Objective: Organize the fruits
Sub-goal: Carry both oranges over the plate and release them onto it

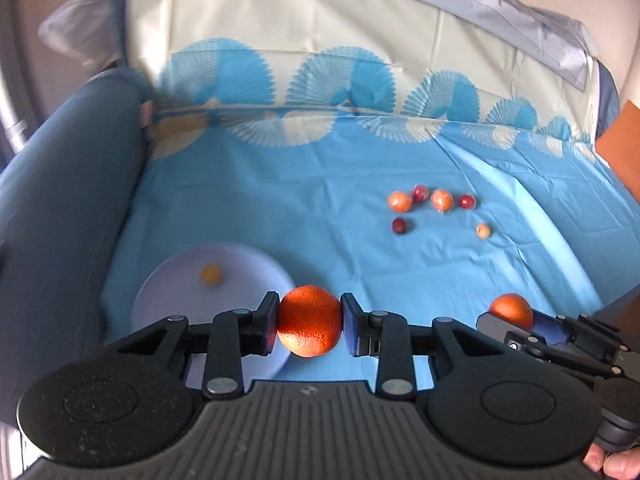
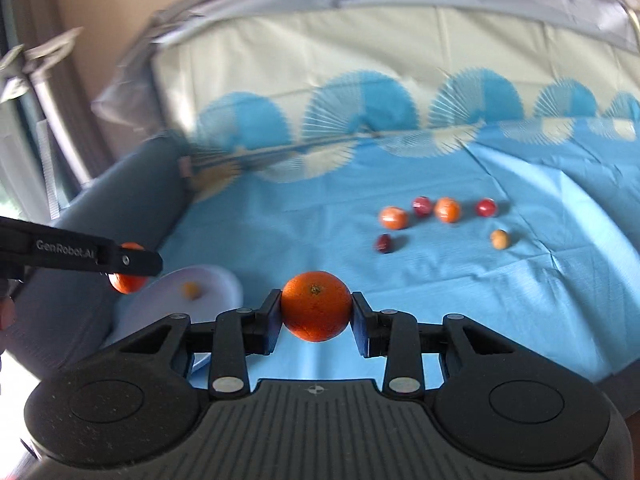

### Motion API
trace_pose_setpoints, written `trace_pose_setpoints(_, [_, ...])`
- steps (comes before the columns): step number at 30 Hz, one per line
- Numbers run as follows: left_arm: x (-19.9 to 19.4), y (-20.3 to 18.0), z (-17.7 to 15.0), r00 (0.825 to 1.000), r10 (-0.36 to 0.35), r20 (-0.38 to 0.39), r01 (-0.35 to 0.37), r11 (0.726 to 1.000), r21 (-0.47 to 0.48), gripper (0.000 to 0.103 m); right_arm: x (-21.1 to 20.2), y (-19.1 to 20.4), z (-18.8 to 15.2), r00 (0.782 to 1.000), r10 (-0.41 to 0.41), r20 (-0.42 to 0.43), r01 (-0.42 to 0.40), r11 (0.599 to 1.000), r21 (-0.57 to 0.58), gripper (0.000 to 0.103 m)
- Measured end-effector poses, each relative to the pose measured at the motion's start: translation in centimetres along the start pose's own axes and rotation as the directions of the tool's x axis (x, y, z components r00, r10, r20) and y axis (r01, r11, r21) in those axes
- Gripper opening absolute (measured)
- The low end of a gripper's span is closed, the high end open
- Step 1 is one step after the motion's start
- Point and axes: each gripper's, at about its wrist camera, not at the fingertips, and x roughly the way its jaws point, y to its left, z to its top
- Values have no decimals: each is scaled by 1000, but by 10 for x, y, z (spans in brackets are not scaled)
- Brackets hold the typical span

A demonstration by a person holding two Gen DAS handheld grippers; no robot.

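My left gripper [image 1: 309, 322] is shut on an orange [image 1: 310, 321] and holds it just right of a pale lilac plate [image 1: 168, 296]. A small yellow fruit [image 1: 211, 274] lies on that plate. My right gripper [image 2: 316, 312] is shut on a second orange [image 2: 316, 306] above the blue cloth; it also shows in the left wrist view [image 1: 512, 311]. The left gripper's orange shows in the right wrist view [image 2: 127, 280] beside the plate [image 2: 216, 280]. Several small orange, red and tan fruits [image 1: 434, 208] lie loose on the cloth further back.
A blue patterned cloth [image 1: 280, 200] covers the surface. A dark padded armrest [image 1: 60, 208] runs along the left beside the plate. A cream and blue backrest cover [image 1: 320, 40] rises behind. An orange-brown object [image 1: 624, 148] sits at the right edge.
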Motion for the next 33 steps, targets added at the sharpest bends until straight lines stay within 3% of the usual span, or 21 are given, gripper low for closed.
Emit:
trace_pose_setpoints(6, [-67, 26, -45, 998, 55, 28, -53, 997, -53, 36, -52, 45, -11, 995, 99, -10, -100, 991, -84, 37])
trace_pose_setpoints(13, [-107, 36, -72, 993, 86, 84, -77, 992, -96, 36, -84, 78, -18, 991, 134, 26, -125, 970, -210, 37])
trace_pose_setpoints(33, [-116, 49, -71, 991, 68, 119, -49, 987, -152, 36, -90, 99, -20, 993, 119, 15, -109, 950, -291, 37])
